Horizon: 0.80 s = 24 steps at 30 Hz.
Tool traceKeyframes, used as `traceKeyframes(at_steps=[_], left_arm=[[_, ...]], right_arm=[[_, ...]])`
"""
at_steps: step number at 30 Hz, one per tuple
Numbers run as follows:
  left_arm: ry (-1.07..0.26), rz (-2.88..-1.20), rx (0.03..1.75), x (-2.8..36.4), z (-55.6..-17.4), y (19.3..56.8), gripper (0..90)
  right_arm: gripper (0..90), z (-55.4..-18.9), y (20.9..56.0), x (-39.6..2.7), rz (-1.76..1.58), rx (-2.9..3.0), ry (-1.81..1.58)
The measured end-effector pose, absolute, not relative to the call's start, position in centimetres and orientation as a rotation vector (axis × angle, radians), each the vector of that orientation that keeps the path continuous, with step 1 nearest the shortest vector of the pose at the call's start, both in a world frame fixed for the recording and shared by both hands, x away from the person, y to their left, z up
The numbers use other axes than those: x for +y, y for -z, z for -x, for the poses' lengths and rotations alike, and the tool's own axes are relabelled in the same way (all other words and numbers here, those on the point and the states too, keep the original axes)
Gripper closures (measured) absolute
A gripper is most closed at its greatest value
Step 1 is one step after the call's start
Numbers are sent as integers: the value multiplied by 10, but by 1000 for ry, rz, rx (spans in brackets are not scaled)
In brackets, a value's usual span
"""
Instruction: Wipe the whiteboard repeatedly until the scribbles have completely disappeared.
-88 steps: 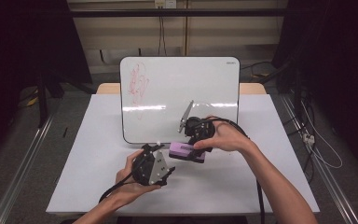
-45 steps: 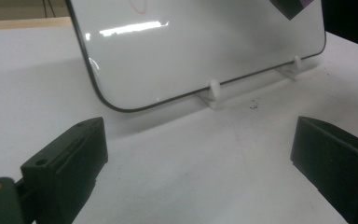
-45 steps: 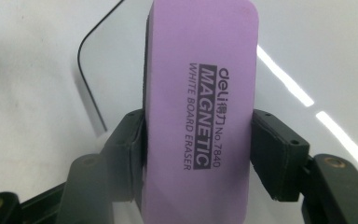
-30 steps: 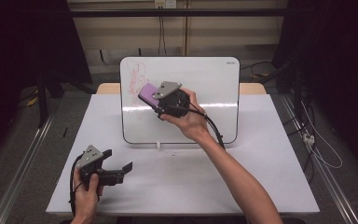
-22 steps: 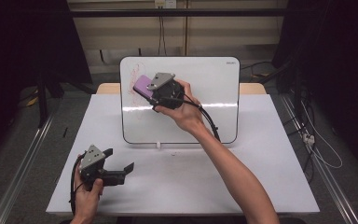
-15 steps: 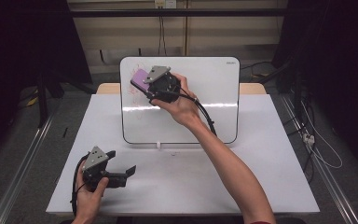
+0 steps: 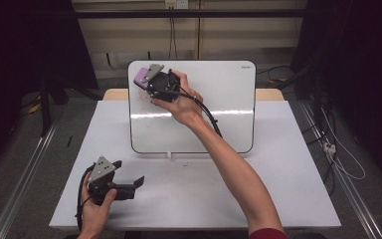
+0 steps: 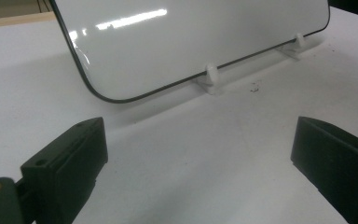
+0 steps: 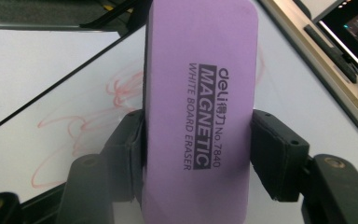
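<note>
Right gripper [image 7: 146,81] up at the top left corner of the whiteboard [image 7: 219,119], fingers [image 9: 275,154] clamped on the long sides of the purple eraser [image 9: 198,107]. Eraser raised off the counter [image 7: 258,189], its printed face toward the gripper's camera, reading "MAGNETIC WHITE BOARD ERASER". From above, the eraser [image 7: 142,75] a small purple block right over the board's upper left corner, grey plate and black body of the gripper just behind it, hand wrapped around, cable trailing down across the board. Whether the eraser touches the board surface: cannot tell.

Red scribble [image 9: 98,121] on the whiteboard just beside the eraser in the right gripper view, loops and strokes, partly hidden behind the purple block. Faint reddish marks [image 7: 142,99] below the gripper in the high view too.

Whiteboard propped at a slant near the far edge of the counter, resting on small white feet [image 8: 210,77].

Left gripper [image 7: 132,184] low over the near left corner of the counter, held in the left hand [image 7: 95,211], well apart from the board. Fingers [image 8: 67,163] spread wide, nothing between them, bare white counter below, board's lower corner ahead.
</note>
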<state>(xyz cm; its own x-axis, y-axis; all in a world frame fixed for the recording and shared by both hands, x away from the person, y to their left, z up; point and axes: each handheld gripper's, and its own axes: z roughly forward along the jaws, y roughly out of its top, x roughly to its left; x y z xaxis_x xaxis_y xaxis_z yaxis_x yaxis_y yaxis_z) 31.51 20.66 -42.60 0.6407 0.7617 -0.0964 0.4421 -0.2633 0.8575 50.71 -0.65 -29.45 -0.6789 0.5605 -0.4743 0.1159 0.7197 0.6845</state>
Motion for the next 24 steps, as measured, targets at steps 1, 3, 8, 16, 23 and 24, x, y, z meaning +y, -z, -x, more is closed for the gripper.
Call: traceKeyframes(at_steps=[1,3,8,16,23,24], left_arm=[[-415,-1897,953,207,-315,427,35],[-418,-1899,959,207,-315,427,35],[-427,-1897,962,208,-315,426,35],[-428,-1894,964,209,-315,427,35],[-434,-1887,974,210,-315,426,35],[-432,-1887,973,210,-315,426,35]], right_arm=[[404,-508,295,-5,-496,2228,-809],[404,-508,299,2,-484,2217,-769],[404,-508,302,13,-472,2182,-691],[406,-512,302,20,-467,2184,-653],[408,-495,318,36,-368,2264,-593],[408,-492,323,38,-357,2274,-595]])
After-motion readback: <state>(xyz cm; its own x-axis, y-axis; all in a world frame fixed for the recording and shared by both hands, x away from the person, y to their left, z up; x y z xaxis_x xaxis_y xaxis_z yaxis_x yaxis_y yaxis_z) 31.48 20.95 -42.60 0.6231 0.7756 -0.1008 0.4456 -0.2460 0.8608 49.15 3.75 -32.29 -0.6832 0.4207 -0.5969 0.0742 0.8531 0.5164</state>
